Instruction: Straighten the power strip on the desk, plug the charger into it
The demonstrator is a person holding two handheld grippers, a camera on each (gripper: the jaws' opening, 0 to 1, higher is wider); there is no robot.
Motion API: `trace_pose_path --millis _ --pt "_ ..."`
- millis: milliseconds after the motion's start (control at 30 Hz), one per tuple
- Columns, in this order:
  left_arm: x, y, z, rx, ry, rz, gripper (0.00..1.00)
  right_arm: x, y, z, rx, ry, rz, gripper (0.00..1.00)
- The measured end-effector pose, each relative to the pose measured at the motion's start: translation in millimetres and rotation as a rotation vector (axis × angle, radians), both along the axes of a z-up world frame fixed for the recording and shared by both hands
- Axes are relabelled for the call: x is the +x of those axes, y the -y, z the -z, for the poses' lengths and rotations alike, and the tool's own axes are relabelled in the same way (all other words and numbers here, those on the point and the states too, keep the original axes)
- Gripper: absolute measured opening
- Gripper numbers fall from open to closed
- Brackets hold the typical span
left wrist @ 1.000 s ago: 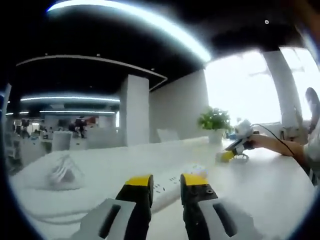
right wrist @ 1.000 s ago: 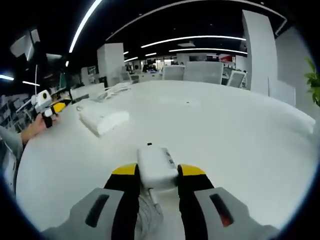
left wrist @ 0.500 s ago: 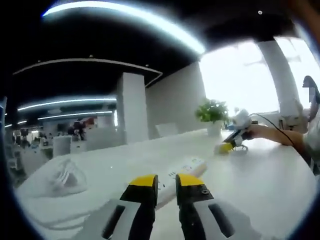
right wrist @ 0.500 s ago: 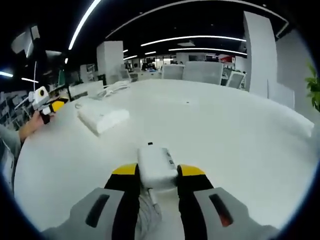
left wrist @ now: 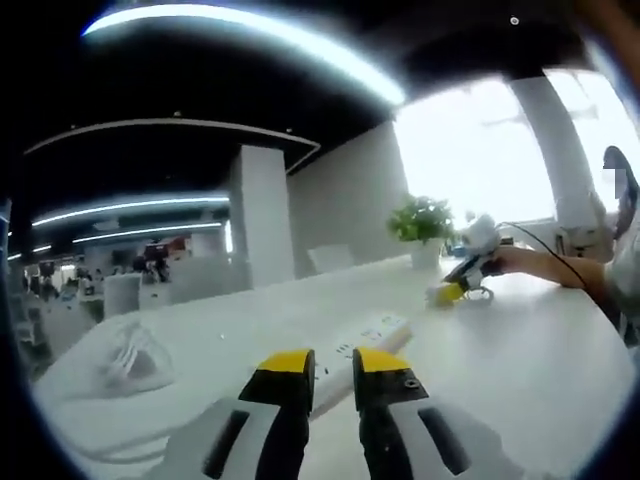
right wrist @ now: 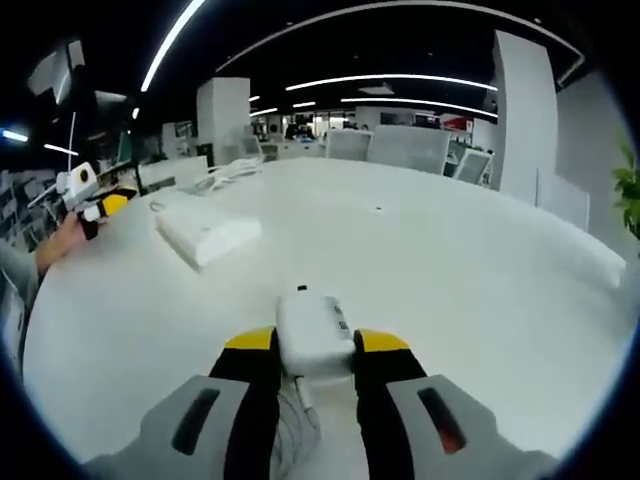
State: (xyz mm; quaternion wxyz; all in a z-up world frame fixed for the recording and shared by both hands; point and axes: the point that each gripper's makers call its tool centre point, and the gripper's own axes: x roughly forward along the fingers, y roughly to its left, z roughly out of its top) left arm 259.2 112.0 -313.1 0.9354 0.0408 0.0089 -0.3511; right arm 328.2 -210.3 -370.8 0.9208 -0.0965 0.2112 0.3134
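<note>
No readable text — labels too blurred.

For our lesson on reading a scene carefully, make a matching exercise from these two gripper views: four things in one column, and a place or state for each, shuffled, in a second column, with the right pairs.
Things:
1. charger
2. power strip
3. potted plant
4. coiled white cable

Places or states:
A. lying on the desk just past the left gripper
B. standing at the far edge of the desk, by the bright window
C. clamped between the jaws of the right gripper
D. bundled on the desk, left in the left gripper view

Pairs: 1-C, 2-A, 3-B, 4-D
</note>
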Motion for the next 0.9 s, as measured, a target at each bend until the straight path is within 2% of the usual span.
trace_pose_path --millis 400,633,900 --pt "0.8 0 -0.7 0.013 0.022 -0.003 0.16 1 -5 -12.3 -0.011 0.038 -0.022 0.28" --pt "2.3 0 3.7 -0.009 -0.014 0.003 0.16 2 -12 -21.2 -0.033 0.087 -0.035 0.28" --pt "2.6 5 12.3 -0.052 -0.073 0.027 0.16 -3 -31 -25.8 -0.057 0.124 -0.086 0.28"
